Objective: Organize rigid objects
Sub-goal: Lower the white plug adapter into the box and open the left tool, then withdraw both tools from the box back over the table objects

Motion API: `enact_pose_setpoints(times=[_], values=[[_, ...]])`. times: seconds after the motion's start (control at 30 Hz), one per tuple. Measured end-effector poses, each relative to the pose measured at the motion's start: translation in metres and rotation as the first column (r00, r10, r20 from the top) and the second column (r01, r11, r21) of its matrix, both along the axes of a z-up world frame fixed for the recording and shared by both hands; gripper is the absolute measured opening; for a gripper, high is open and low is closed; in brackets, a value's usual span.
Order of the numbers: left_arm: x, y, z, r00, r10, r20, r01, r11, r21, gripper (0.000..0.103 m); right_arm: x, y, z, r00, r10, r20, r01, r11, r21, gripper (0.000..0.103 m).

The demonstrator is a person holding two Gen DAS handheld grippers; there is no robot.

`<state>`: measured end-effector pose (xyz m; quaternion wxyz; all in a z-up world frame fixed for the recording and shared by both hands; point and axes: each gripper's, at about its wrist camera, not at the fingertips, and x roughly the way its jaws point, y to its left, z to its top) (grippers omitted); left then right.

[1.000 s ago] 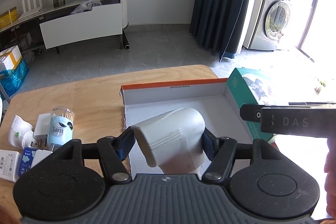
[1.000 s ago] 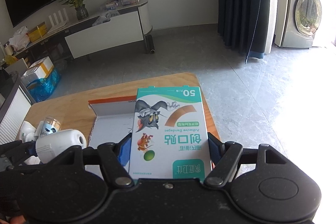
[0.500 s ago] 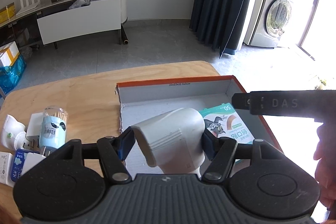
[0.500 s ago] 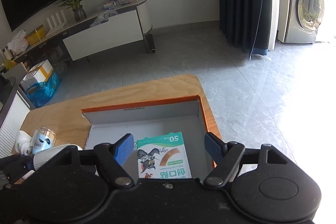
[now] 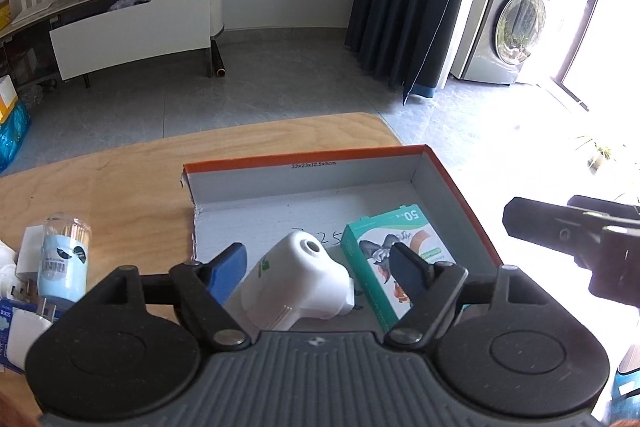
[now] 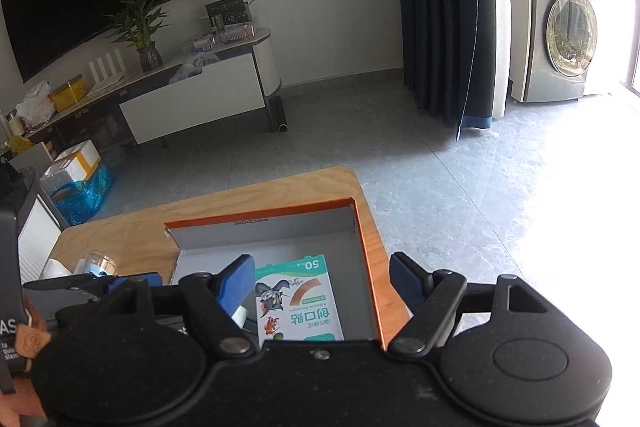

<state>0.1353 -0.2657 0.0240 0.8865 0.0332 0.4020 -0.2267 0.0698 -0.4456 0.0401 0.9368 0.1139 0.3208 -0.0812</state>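
Observation:
An orange-edged cardboard box (image 5: 304, 157) lies open on the wooden table (image 5: 120, 179). A white plastic device (image 5: 296, 279) rests on the box floor between the blue pads of my left gripper (image 5: 318, 263). Its jaws are opening and the pads stand clear of the device. A green bandage box (image 5: 400, 231) lies flat beside it to the right. My right gripper (image 6: 322, 275) hovers open over the bandage box (image 6: 296, 299) and holds nothing. In the left wrist view the right gripper (image 5: 560, 231) shows at the right edge.
A toothpick jar (image 5: 64, 255) and small white and blue packets (image 5: 24, 331) lie on the table left of the box. Grey floor, a TV stand (image 5: 132, 23), dark curtains and a washing machine (image 5: 516, 27) lie beyond the table's far edge.
The left jaws have spread and let go of the white device, which now lies in the box. The right gripper dropped the bandage box into the box and drew back up.

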Motion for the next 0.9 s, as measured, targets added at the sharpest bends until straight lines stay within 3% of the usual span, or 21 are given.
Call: enact_pose_setpoints(times=[0.33, 0.9], values=[[-0.017, 0.028, 0.019, 0.997, 0.072, 0.021, -0.072, 0.997, 0.029, 0.086, -0.013, 0.018, 0.001, 1.000, -0.012, -0.007, 0.012, 1.000, -0.007, 0.088], [-0.040, 0.072, 0.029, 0.990, 0.135, 0.032, -0.135, 0.991, 0.001, 0.087, -0.029, 0.065, -0.001, 0.998, 0.065, -0.026, -0.065, 0.998, 0.000, 0.088]])
